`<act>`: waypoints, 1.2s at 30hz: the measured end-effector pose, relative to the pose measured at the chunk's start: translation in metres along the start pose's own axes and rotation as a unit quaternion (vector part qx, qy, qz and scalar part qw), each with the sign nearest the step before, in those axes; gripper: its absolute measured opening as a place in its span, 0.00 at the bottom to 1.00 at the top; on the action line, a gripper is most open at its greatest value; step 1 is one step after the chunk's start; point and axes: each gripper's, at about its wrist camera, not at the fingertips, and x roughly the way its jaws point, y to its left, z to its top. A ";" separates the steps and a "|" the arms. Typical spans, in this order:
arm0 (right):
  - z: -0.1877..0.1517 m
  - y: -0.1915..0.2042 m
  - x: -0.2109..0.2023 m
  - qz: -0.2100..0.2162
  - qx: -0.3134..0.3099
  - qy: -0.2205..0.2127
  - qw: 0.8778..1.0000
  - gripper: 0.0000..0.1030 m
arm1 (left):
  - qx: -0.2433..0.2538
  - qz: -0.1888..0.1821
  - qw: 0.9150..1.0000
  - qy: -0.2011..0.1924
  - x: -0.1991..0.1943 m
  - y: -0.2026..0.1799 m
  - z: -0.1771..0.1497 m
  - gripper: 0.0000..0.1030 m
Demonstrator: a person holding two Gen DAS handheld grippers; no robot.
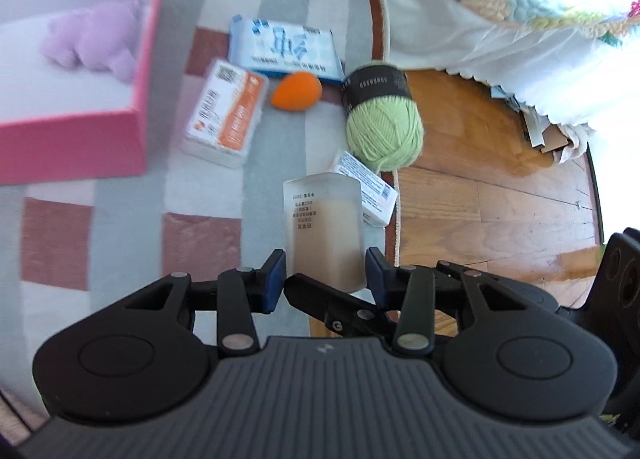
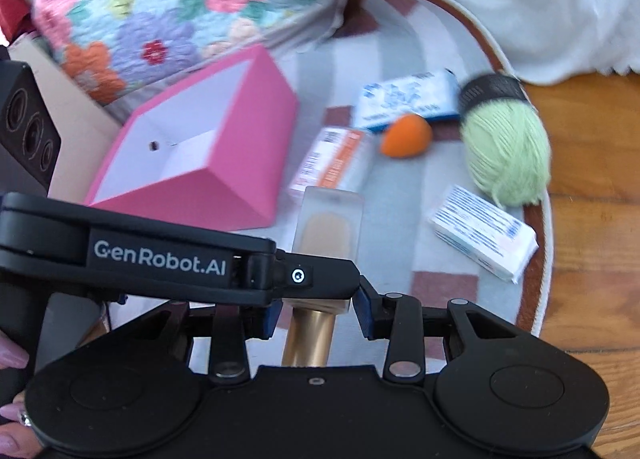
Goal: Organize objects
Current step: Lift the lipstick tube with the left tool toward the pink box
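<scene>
A frosted bottle (image 1: pixel 324 235) of beige liquid with a gold cap (image 2: pixel 308 335) hangs above the checked rug (image 1: pixel 120 199). My left gripper (image 1: pixel 326 283) is shut on its lower body, blue pads pressing both sides. My right gripper (image 2: pixel 318 313) is shut on the same bottle (image 2: pixel 328 227) at its shoulder, just above the cap. A finger of the right gripper (image 1: pixel 320 295) crosses in front of the bottle in the left wrist view. In the right wrist view the left gripper's finger (image 2: pixel 316 277) lies across the bottle.
A pink box (image 1: pixel 72 139) holding a purple plush toy (image 1: pixel 96 39) stands at the left. On the rug lie an orange sponge (image 1: pixel 297 91), green yarn (image 1: pixel 384 123), a blue-white pack (image 1: pixel 284 45), an orange-white box (image 1: pixel 228 115) and a small white box (image 1: pixel 368 187). A floral quilt (image 2: pixel 160 11) hangs behind; wood floor (image 1: pixel 500 199) lies to the right.
</scene>
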 end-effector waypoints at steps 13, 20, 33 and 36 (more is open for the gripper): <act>0.039 0.095 -0.015 0.045 -0.101 0.017 0.994 0.42 | -0.044 0.021 0.995 -0.083 -0.107 0.041 0.004 0.40; 0.072 0.156 -0.011 0.061 -0.148 0.000 0.987 0.42 | -0.048 0.042 0.988 -0.137 -0.163 0.072 0.031 0.40; 0.150 0.222 0.073 0.077 -0.150 0.005 0.986 0.42 | -0.058 0.077 0.984 -0.148 -0.153 0.160 0.126 0.40; 0.156 0.217 0.106 0.082 -0.129 0.012 0.988 0.42 | -0.064 0.090 0.985 -0.134 -0.129 0.183 0.136 0.40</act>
